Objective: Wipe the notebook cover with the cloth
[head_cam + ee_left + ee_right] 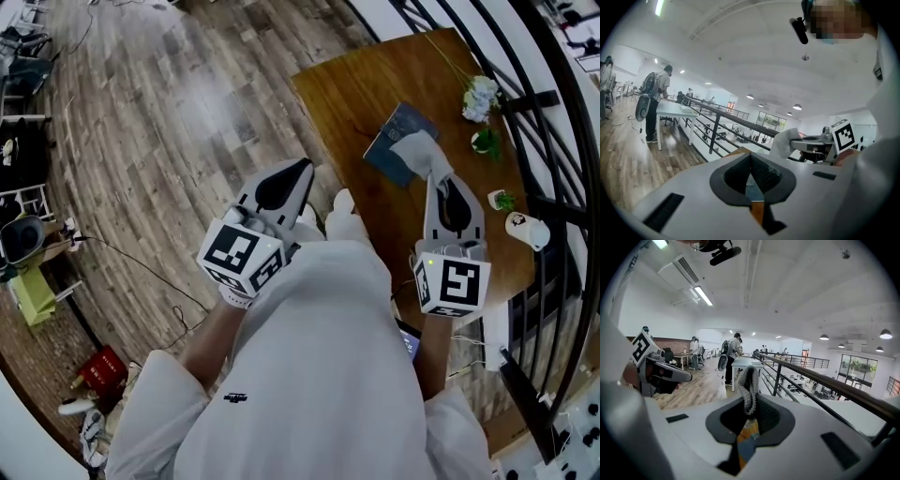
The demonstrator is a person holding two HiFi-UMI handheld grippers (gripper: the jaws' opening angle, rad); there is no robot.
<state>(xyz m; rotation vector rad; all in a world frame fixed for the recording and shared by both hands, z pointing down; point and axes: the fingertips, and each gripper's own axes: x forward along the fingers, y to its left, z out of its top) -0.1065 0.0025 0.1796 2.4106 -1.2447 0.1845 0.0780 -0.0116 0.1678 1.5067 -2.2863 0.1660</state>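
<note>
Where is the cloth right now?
Pinched in the right claw; in the head view the cloth shows at upper right, overlapping the notebook on the wooden table.

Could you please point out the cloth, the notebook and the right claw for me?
cloth (417,150): head view, middle of the bunched pale fabric.
notebook (397,122): head view, bare blue cover beside the cloth.
right claw (750,411): right gripper view, where its jaws pinch the cloth.

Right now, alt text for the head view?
Seen from above, a person in white holds the right claw shut on a pale cloth over a blue notebook on a wooden table. The left claw is shut and empty, near the table's edge.
</note>
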